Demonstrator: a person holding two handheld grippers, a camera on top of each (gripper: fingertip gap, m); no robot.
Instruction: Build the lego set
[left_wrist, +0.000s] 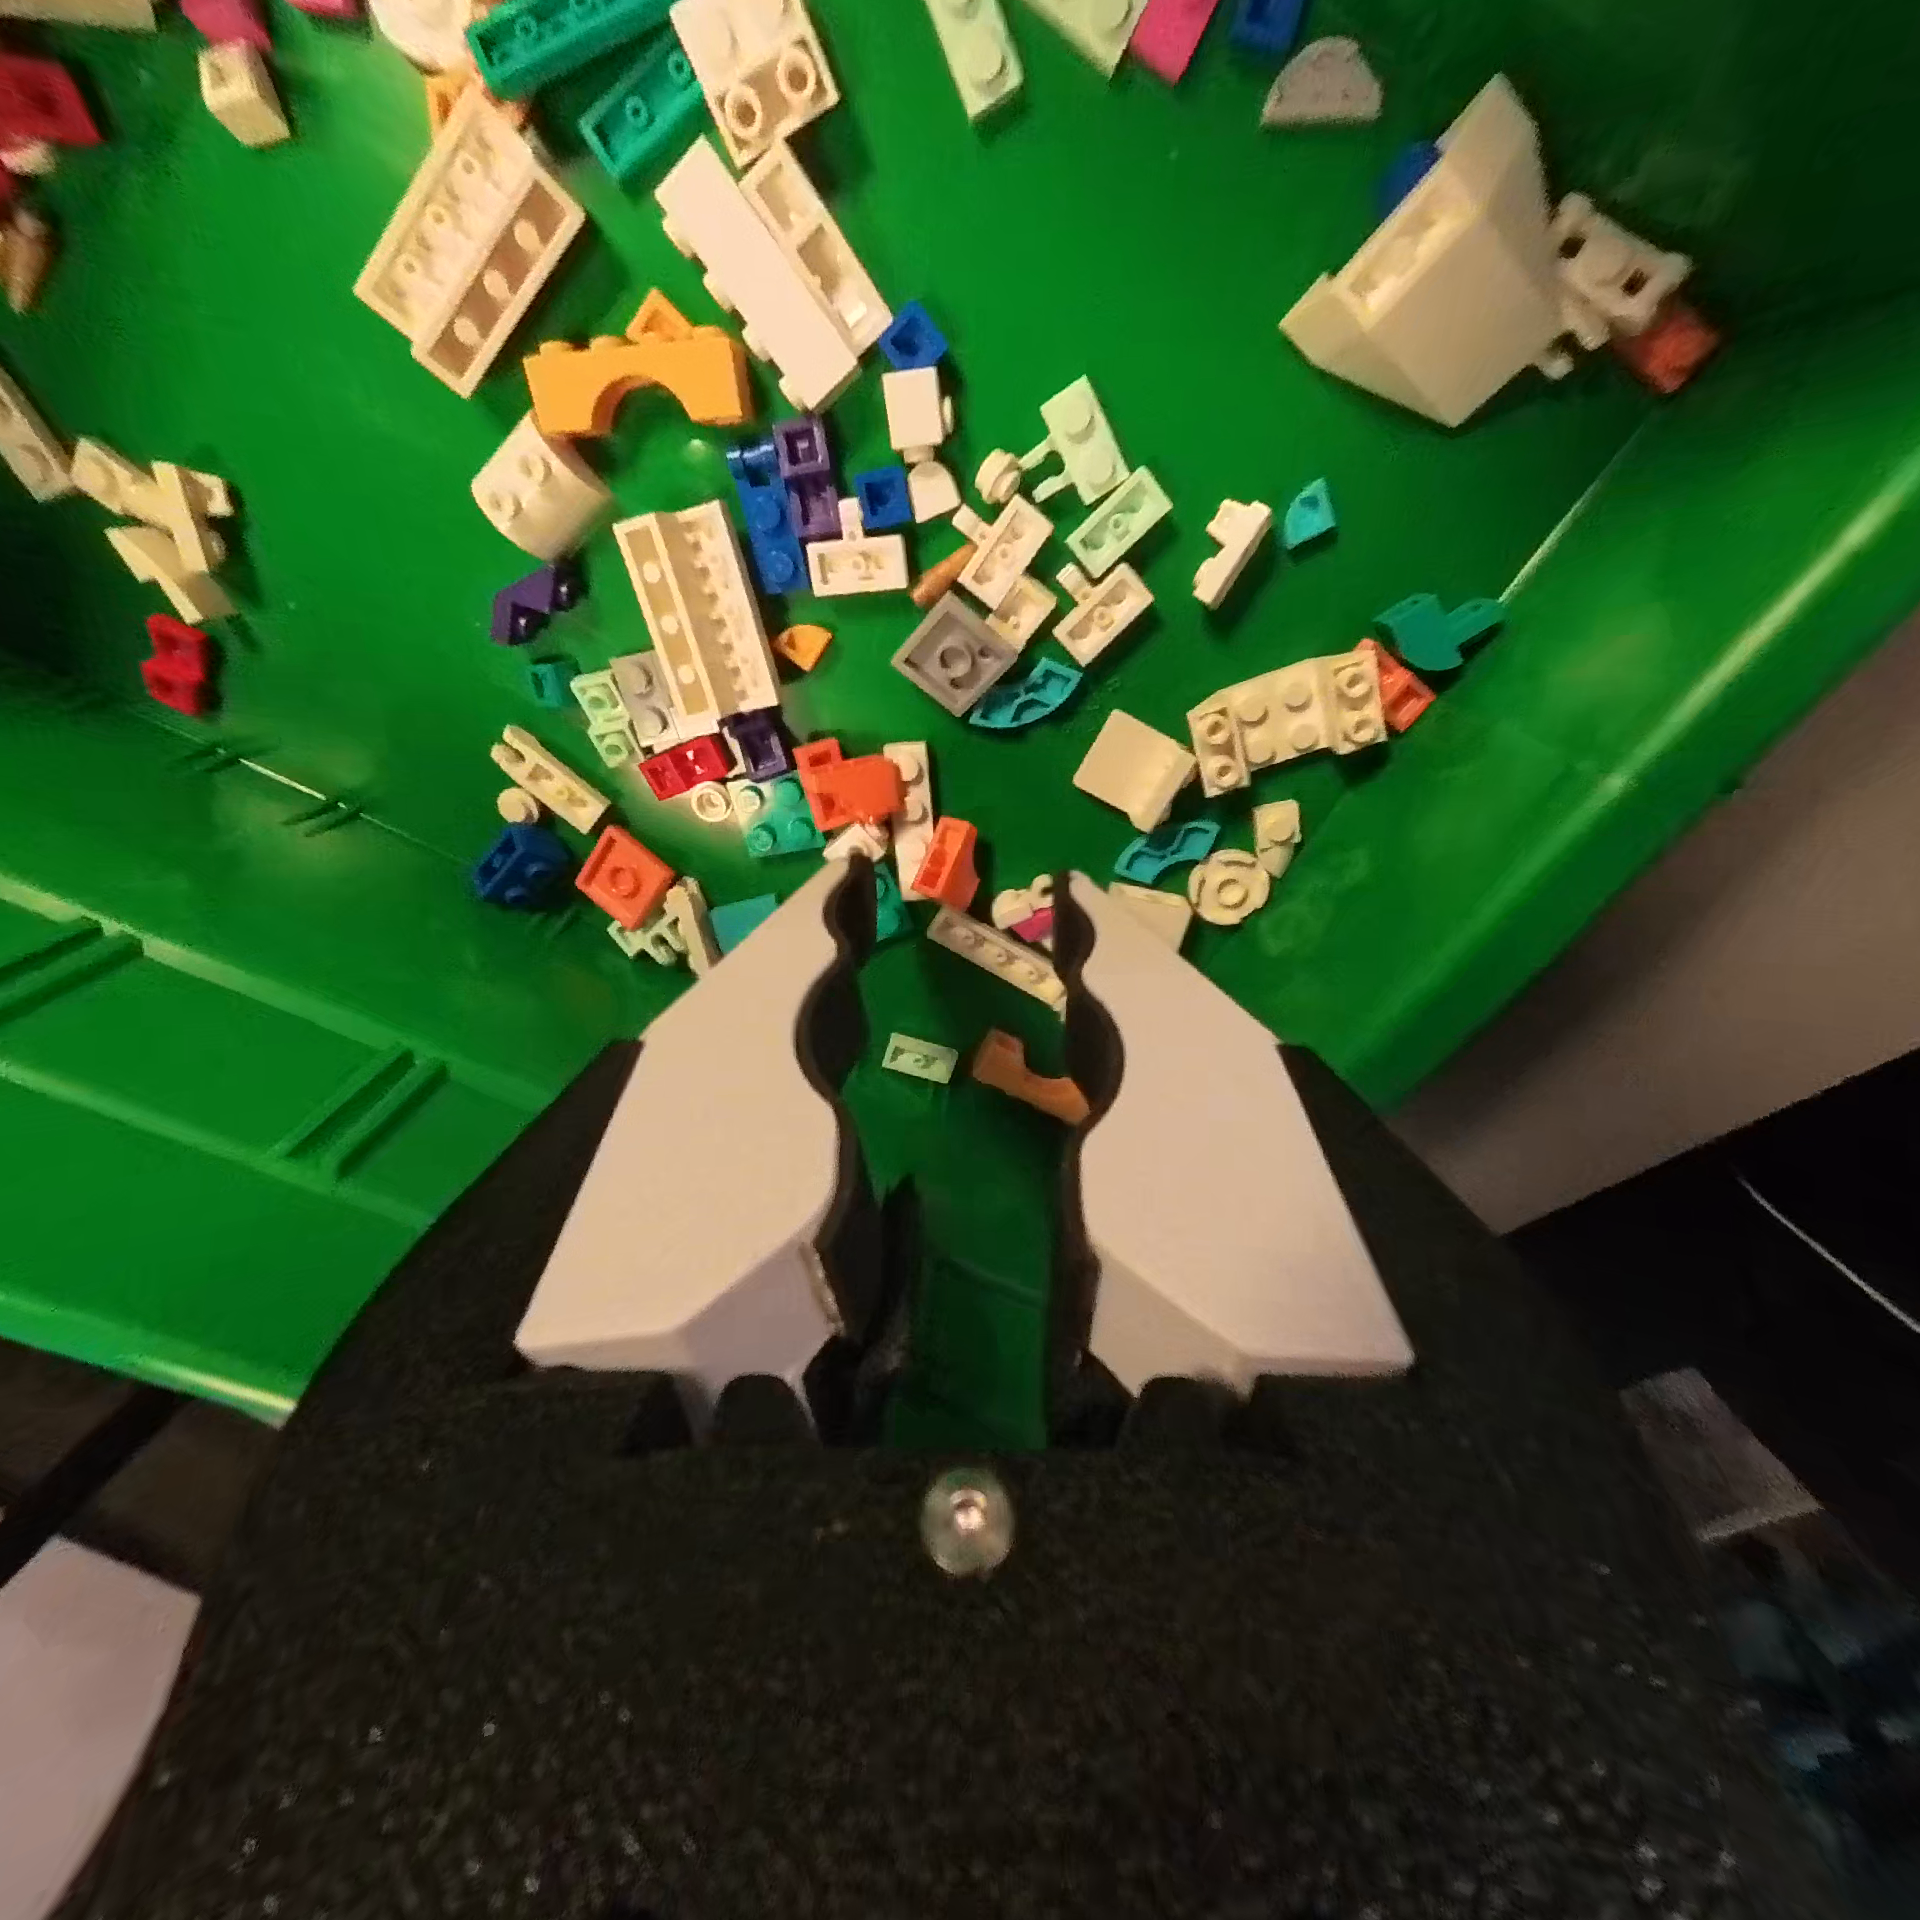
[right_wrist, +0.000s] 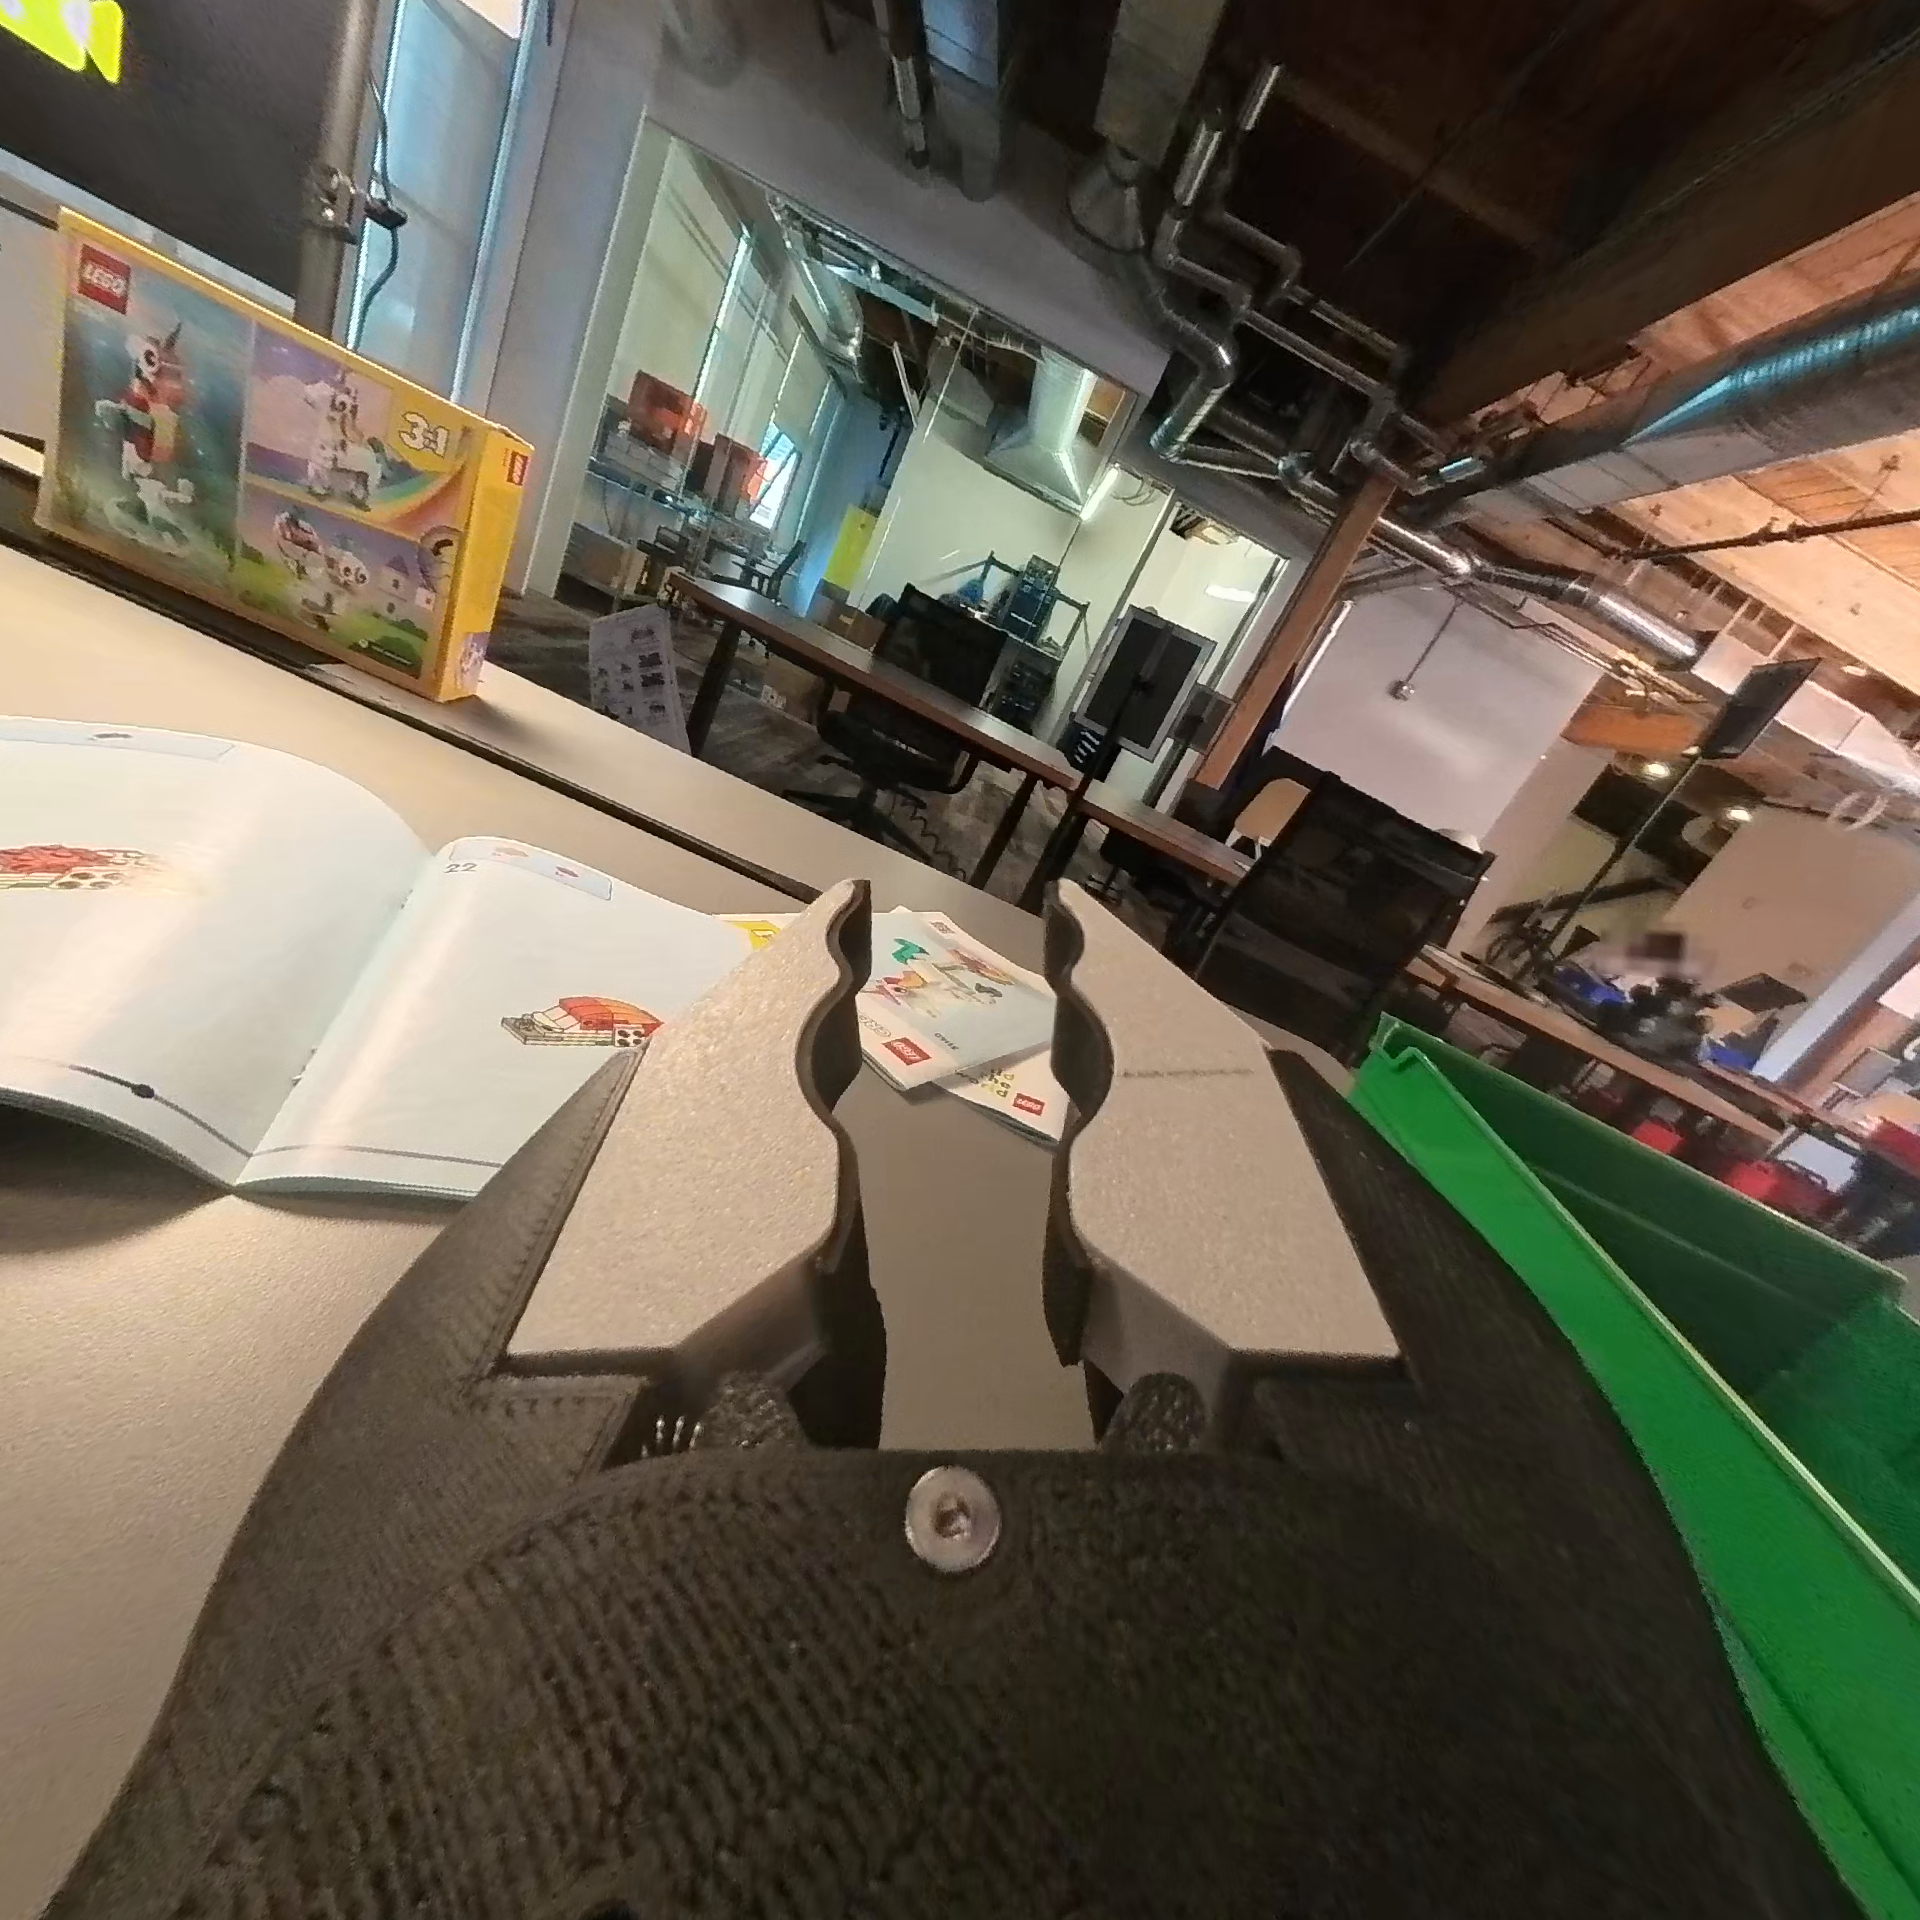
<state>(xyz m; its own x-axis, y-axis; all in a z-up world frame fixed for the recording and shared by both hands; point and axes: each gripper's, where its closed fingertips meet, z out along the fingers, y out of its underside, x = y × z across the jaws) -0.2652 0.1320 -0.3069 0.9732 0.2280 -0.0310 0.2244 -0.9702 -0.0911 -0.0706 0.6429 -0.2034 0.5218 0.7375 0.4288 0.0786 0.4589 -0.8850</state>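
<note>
In the left wrist view, my left gripper (left_wrist: 958, 883) is open and empty, hanging over a green bin (left_wrist: 260, 1039) full of loose lego pieces. Just past its tips lie orange pieces (left_wrist: 852, 790) and a white plate (left_wrist: 997, 951). An orange bracket (left_wrist: 1023, 1075) and a small mint tile (left_wrist: 920, 1062) lie between the fingers, below them. A part-built white assembly (left_wrist: 1434, 281) sits at the far right. In the right wrist view, my right gripper (right_wrist: 958, 899) is open and empty above the grey table (right_wrist: 156, 1351), pointing at small leaflets (right_wrist: 956, 1018).
An open instruction booklet (right_wrist: 312, 977) lies on the table left of the right gripper. The yellow lego box (right_wrist: 281, 457) stands at the back left. The green bin's rim (right_wrist: 1621, 1195) runs along the right. Desks and chairs stand beyond the table. My hands' fingertips stand some 55 cm from each other.
</note>
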